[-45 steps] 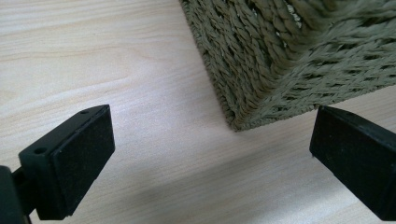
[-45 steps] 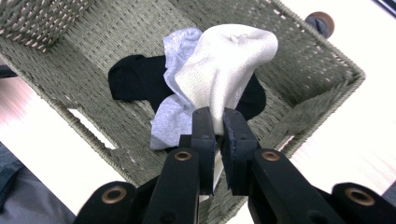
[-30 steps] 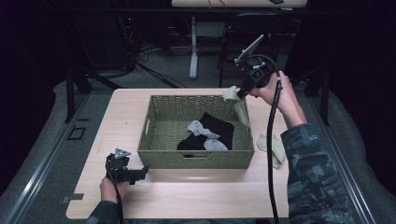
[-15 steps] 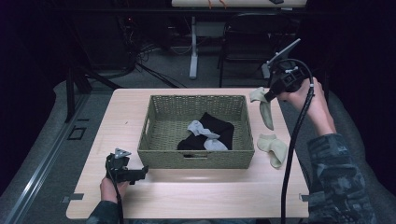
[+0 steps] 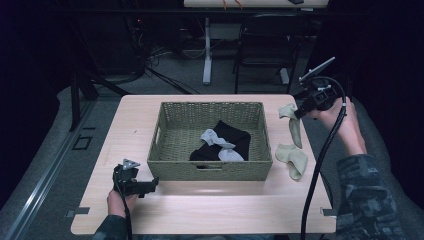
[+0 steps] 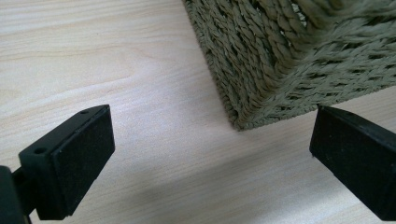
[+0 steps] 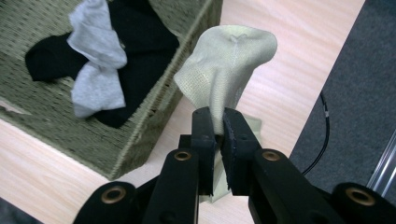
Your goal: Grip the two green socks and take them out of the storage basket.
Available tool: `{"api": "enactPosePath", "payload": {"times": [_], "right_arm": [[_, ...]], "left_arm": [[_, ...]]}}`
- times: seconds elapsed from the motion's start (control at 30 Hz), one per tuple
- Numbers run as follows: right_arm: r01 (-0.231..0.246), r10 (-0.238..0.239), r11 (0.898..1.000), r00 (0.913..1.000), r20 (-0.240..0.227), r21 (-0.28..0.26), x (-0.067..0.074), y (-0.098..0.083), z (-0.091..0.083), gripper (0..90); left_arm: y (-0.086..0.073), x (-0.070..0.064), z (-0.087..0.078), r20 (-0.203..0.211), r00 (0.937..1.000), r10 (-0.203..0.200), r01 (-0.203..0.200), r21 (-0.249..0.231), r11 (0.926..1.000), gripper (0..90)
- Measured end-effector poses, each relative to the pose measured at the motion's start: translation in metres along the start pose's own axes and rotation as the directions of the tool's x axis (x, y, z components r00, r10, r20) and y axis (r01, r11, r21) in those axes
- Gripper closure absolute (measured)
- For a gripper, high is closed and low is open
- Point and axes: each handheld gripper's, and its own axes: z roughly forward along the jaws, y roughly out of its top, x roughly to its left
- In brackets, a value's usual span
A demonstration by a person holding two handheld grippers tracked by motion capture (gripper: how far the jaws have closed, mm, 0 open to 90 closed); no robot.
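Ribbed beige sock (image 7: 227, 60) hangs limp, pinched in right tongs (image 7: 218, 128) beside woven basket (image 7: 140, 135).

In the right gripper view the pale green sock (image 7: 224, 65) hides its lower end between the black jaws, and the woven basket (image 7: 140, 135) is cut off at the left edge.

Camo sleeve (image 5: 367, 200), blk fingers (image 7: 205, 135), cable (image 5: 320, 165)

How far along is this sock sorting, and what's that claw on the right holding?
One pale sock already lies on the table, right of the basket. The right claw is shut on a second pale sock, hanging it above the table's right edge beside the first. Left to do: a grey sock and black socks sit in the basket. The left claw waits open at the basket's near corner.
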Motion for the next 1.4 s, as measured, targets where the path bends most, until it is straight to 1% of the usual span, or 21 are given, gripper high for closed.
{"api": "enactPosePath", "payload": {"times": [0.03, 0.13, 0.17, 0.2, 0.3, 0.47, 0.57, 0.67, 0.7, 0.77, 0.87, 0.9, 1.13, 1.17, 1.2, 1.23, 1.27, 1.3, 1.33, 1.37, 1.4], "right_arm": [[-0.007, 0.007, 1.0, 1.0, -0.001, 0.008, -0.003, -0.003, 0.009, 84.4], [-0.014, 0.014, 1.0, 0.9999, 0.006, 0.018, -0.006, -0.007, 0.018, 84.4], [-0.02, 0.02, 0.999, 0.9998, 0.006, 0.025, -0.009, -0.011, 0.029, 84.4], [-0.02, 0.02, 0.999, 0.9998, 0.006, 0.025, -0.009, -0.011, 0.029, 84.4], [-0.042, 0.043, 0.998, 0.9991, -0.007, 0.042, -0.017, -0.02, 0.048, 84.4], [-0.061, 0.062, 0.996, 0.9979, -0.017, 0.058, -0.023, -0.029, 0.066, 84.4], [-0.086, 0.087, 0.994, 0.9959, -0.023, 0.063, -0.027, -0.036, 0.087, 84.2], [-0.089, 0.092, 0.993, 0.9952, -0.034, 0.074, -0.029, -0.039, 0.098, 84.0], [-0.1, 0.103, 0.992, 0.9942, -0.033, 0.079, -0.029, -0.042, 0.11, 83.9], [-0.101, 0.104, 0.992, 0.9939, -0.036, 0.082, -0.029, -0.044, 0.116, 83.8], [-0.111, 0.115, 0.989, 0.9928, -0.034, 0.101, -0.031, -0.047, 0.135, 83.7], [-0.129, 0.132, 0.987, 0.991, -0.023, 0.099, -0.031, -0.05, 0.145, 83.7], [-0.133, 0.137, 0.984, 0.9901, -0.029, 0.123, -0.031, -0.055, 0.164, 81.7], [-0.138, 0.141, 0.983, 0.9898, -0.019, 0.121, -0.03, -0.056, 0.167, 73.9], [-0.138, 0.141, 0.983, 0.9898, -0.019, 0.121, -0.03, -0.056, 0.167, 73.9], [-0.156, 0.158, 0.983, 0.9872, -0.019, 0.1, -0.028, -0.058, 0.165, 64.2], [-0.156, 0.158, 0.983, 0.9872, -0.019, 0.1, -0.028, -0.058, 0.165, 64.2], [-0.144, 0.147, 0.985, 0.9888, -0.027, 0.095, -0.028, -0.058, 0.157, 53.4], [-0.144, 0.147, 0.985, 0.9888, -0.027, 0.095, -0.028, -0.058, 0.157, 53.4], [-0.149, 0.151, 0.987, 0.9881, -0.029, 0.059, -0.024, -0.06, 0.148, 43.4], [-0.149, 0.151, 0.987, 0.9881, -0.029, 0.059, -0.024, -0.06, 0.148, 43.4]], "left_arm": [[0.0, 0.0, 0.0, 0.001, 1.0, 0.0, 0.0, 0.001, 1.0, 0.0], [0.0, 0.0, 0.0, 0.001, 1.0, 0.0, 0.0, -0.001, 1.0, 0.0], [0.0, 0.0, 0.0, 0.0, 1.0, 0.0, 0.0, 0.0, 1.0, 0.0], [0.0, 0.0, 0.0, 0.0, 1.0, 0.0, 0.0, 0.0, 1.0, 0.0], [0.0, 0.0, 0.0, 0.0, 1.0, -0.001, 0.001, -0.002, 1.0, 0.0], [0.0, 0.0, 0.0, -0.002, 1.0, -0.001, 0.001, 0.0, 1.0, 0.0], [0.0, 0.0, 0.0, -0.003, 1.0, 0.0, 0.0, 0.0, 1.0, 0.0], [0.0, 0.0, 0.0, -0.002, 1.0, 0.0, 0.0, 0.001, 1.0, 0.0], [0.0, 0.0, 0.0, -0.003, 1.0, 0.0, 0.0, 0.0, 1.0, 0.0], [0.0, 0.0, 0.0, -0.003, 1.0, 0.0, 0.0, 0.0, 1.0, 0.0], [0.0, 0.001, 0.0, -0.003, 1.0, 0.001, -0.001, 0.001, 1.0, 0.0], [0.0, 0.001, 0.0, -0.003, 1.0, 0.0, 0.0, 0.001, 1.0, 0.0], [0.0, 0.0, 0.001, 0.0, 1.0, 0.002, -0.002, 0.002, 1.0, 0.0], [0.0, 0.001, 0.0, -0.002, 1.0, 0.001, -0.001, 0.002, 1.0, 0.0], [0.0, 0.001, 0.0, -0.002, 1.0, 0.001, -0.001, 0.002, 1.0, 0.0], [0.0, 0.001, 0.0, -0.002, 1.0, -0.001, 0.001, 0.002, 1.0, 0.0], [-0.001, 0.001, 0.0, -0.001, 1.0, -0.002, 0.002, -0.001, 1.0, 0.0], [-0.001, 0.001, 0.0, -0.001, 1.0, -0.002, 0.002, 0.001, 1.0, 0.0], [-0.001, 0.001, 0.0, -0.001, 1.0, -0.002, 0.002, 0.001, 1.0, 0.0], [0.0, 0.001, 0.0, -0.001, 1.0, -0.001, 0.001, 0.002, 1.0, 0.0], [0.0, 0.001, 0.0, -0.001, 1.0, -0.001, 0.001, 0.002, 1.0, 0.0]]}}
